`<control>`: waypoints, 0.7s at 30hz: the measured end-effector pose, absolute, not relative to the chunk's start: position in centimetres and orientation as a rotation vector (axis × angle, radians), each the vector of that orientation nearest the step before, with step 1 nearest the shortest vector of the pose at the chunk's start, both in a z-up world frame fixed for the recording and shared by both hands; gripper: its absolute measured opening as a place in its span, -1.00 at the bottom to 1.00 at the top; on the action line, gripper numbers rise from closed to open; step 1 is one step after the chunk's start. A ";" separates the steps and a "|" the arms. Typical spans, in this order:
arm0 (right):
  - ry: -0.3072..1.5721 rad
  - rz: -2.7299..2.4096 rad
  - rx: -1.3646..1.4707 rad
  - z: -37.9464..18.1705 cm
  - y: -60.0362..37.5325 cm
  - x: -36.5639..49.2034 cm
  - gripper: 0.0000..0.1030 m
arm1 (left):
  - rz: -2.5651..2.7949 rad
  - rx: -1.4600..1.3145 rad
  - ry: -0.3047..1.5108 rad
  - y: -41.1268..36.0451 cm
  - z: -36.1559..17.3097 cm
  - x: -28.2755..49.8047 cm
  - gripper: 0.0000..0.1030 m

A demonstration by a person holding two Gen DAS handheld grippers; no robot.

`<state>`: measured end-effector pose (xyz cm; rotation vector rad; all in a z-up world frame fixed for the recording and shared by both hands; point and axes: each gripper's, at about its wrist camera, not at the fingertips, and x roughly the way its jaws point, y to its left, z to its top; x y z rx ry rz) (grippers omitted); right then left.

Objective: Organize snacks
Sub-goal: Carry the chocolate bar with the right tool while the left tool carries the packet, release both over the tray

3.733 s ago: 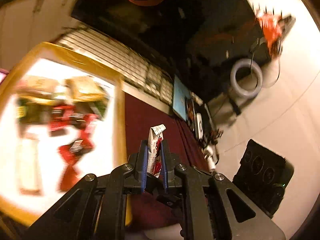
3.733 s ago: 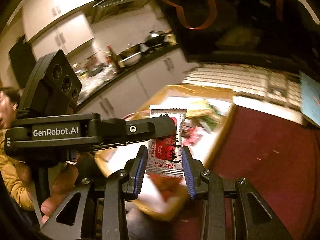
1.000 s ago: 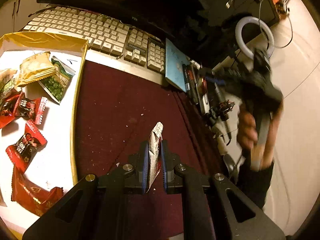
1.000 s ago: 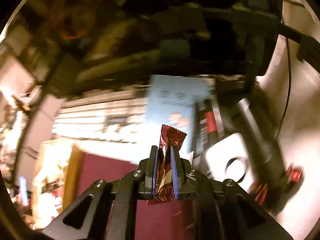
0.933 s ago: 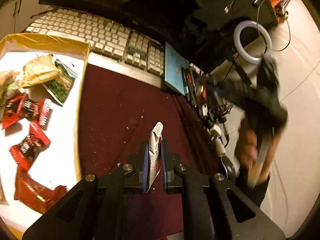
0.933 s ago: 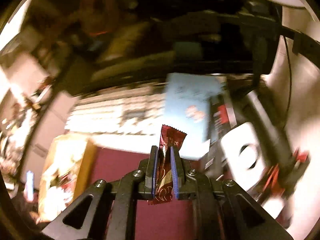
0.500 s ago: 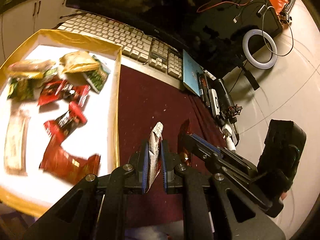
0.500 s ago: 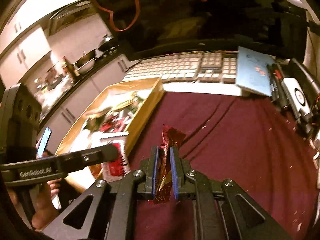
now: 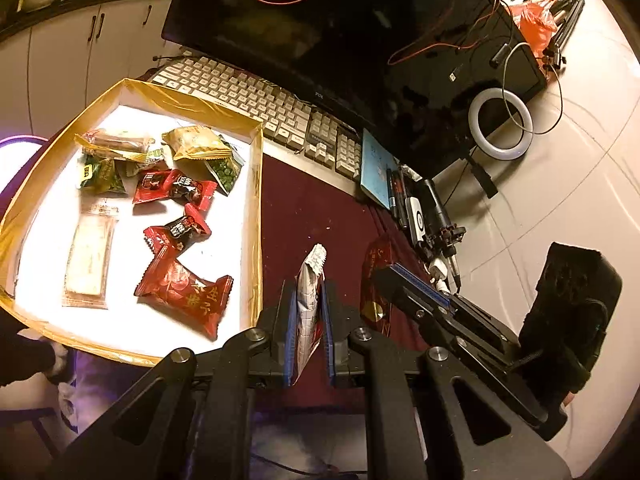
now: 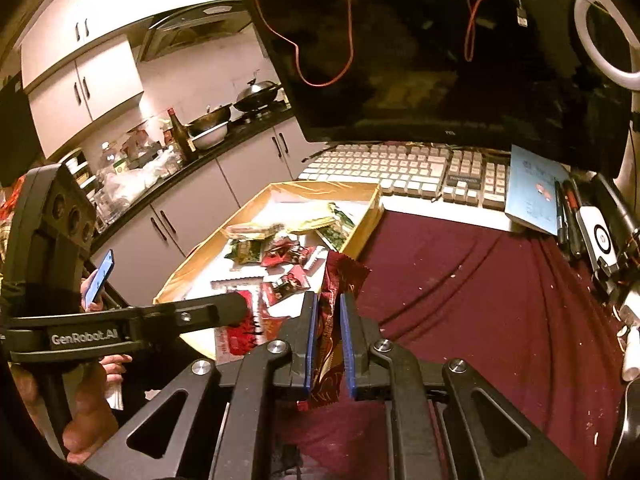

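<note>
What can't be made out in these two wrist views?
- Left wrist: the white-and-red packet shows edge-on, its print unreadable.
- Right wrist: the dark red packet is crumpled between the pads, its label illegible.
- Right wrist: the left gripper hides the near part of the tray.

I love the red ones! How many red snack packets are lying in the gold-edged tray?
4 in the gold-edged tray: two small red packets side by side in the middle, another just below, and a big red packet nearest. More may hide under the pile.
</note>
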<state>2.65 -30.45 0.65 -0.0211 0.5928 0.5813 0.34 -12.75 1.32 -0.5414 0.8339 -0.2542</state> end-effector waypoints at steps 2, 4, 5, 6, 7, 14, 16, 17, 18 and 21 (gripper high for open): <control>0.594 0.580 -0.019 0.7 -30.4 2.6 -0.78 | -0.261 -0.543 0.829 -12.9 1.5 0.3 -0.83; 0.593 0.580 -0.013 0.8 -30.4 2.7 -0.78 | -0.271 -0.540 0.824 -13.2 1.6 0.3 -0.83; 0.596 0.578 -0.011 0.8 -30.4 2.7 -0.78 | -0.273 -0.543 0.824 -13.3 1.6 0.3 -0.83; 0.600 0.572 -0.011 0.8 -30.4 2.8 -0.78 | -0.277 -0.543 0.824 -13.3 1.7 0.3 -0.83; 0.602 0.568 -0.010 0.8 -30.4 2.8 -0.78 | -0.280 -0.538 0.826 -13.4 1.8 0.2 -0.83; 0.608 0.595 0.000 0.7 -30.1 2.9 -0.79 | -0.233 -0.523 0.783 -11.4 3.4 -1.2 -0.83; 0.604 0.617 -0.005 1.0 -29.5 2.6 -0.79 | -0.220 -0.534 0.773 -10.5 3.5 -1.7 -0.83; 0.600 0.620 -0.008 1.1 -29.3 2.4 -0.79 | -0.217 -0.540 0.762 -9.8 3.6 -2.1 -0.83; 0.594 0.622 -0.009 1.2 -29.1 2.1 -0.79 | -0.206 -0.548 0.757 -9.1 3.5 -2.3 -0.83; 0.590 0.644 -0.010 1.4 -28.4 1.7 -0.79 | -0.178 -0.580 0.737 -6.8 3.3 -2.9 -0.83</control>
